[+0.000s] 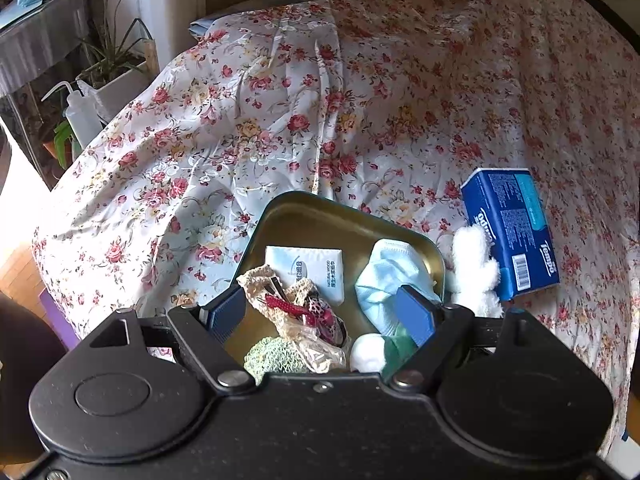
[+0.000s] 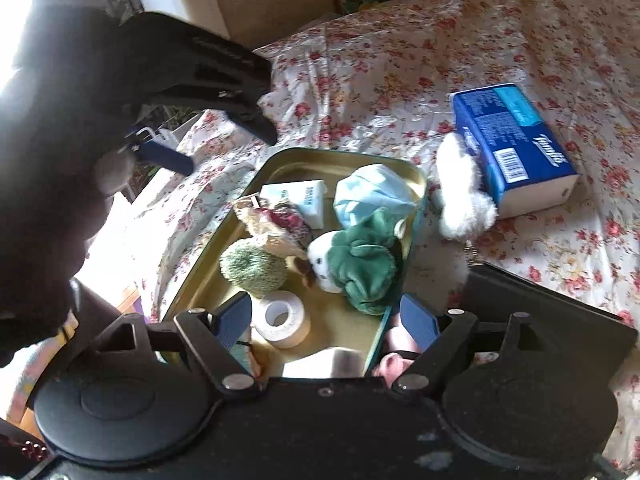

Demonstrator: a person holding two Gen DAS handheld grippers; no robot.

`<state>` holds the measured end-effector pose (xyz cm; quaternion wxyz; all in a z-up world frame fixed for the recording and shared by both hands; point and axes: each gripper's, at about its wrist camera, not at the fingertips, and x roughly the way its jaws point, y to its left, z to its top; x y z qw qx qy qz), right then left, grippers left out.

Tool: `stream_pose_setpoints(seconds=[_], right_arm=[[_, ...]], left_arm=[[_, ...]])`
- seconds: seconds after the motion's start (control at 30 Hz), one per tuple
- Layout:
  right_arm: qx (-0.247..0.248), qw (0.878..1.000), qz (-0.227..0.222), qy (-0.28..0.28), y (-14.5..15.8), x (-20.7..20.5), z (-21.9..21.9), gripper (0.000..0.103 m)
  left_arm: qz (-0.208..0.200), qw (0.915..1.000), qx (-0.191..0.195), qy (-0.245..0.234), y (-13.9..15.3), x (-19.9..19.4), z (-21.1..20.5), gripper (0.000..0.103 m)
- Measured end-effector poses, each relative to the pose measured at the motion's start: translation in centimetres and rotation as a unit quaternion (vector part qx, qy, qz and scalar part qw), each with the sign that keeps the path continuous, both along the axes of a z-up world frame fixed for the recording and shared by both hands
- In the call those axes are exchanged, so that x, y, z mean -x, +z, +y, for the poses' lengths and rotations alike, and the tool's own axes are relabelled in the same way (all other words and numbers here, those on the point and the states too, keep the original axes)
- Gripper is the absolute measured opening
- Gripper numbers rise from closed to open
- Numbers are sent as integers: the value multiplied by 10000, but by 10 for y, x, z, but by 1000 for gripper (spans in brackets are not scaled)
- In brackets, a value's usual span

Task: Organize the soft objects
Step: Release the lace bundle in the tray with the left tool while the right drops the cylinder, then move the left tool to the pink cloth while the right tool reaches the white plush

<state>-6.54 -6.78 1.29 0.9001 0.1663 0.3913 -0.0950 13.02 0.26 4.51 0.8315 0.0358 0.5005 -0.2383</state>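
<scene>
A gold-lined tin box (image 1: 320, 208) (image 2: 288, 160) lies on the floral bedspread. It holds a tissue pack (image 1: 308, 268) (image 2: 304, 196), a blue face mask (image 1: 388, 276) (image 2: 368, 192), a crochet pouch (image 1: 288, 304), a green knit ball (image 2: 252, 266), a green and white plush (image 2: 356, 268) and a tape roll (image 2: 282, 318). A white fluffy toy (image 1: 474, 268) (image 2: 460, 196) lies outside it against a blue Tempo tissue pack (image 1: 512, 228) (image 2: 516, 140). My left gripper (image 1: 320, 316) hovers open and empty over the box; it also shows in the right wrist view (image 2: 176, 160). My right gripper (image 2: 326, 322) is open and empty above the box's near end.
The floral bedspread (image 1: 360, 100) covers the bed. A plant pot (image 1: 120, 80) and squeeze bottle (image 1: 80, 116) stand at the left beyond the bed's edge. A dark flat object (image 2: 540, 312) lies at the right near my right gripper, with pink cloth (image 2: 394, 360) by it.
</scene>
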Motion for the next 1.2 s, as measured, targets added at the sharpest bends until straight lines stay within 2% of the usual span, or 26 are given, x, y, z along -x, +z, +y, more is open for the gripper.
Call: stream_pose_setpoints(seconds=[0.23, 0.43, 0.63, 0.73, 0.93, 1.13, 1.2], right_arm=[[40, 9988, 2, -489, -1, 22, -31, 81], [49, 9945, 27, -1046, -4, 44, -67, 81], [99, 9880, 38, -1541, -5, 57, -99, 81], [166, 9869, 37, -1605, -3, 51, -110, 81], [158, 9893, 81, -1446, 0, 18, -125, 78], [-100, 9923, 306, -1195, -19, -32, -130, 68], [-153, 9920, 410, -1183, -28, -46, -131, 68]], left_arm=[[45, 9996, 11, -266, 7, 20, -5, 78], [-31, 9976, 59, -693, 15, 48, -19, 78], [331, 9927, 295, -1121, 13, 72, -32, 78], [270, 9929, 266, -1123, 15, 80, -35, 78], [121, 9965, 153, -814, 16, 75, -34, 78], [240, 9970, 146, -716, 13, 69, -32, 78], [219, 9970, 167, -717, 15, 69, -31, 78]])
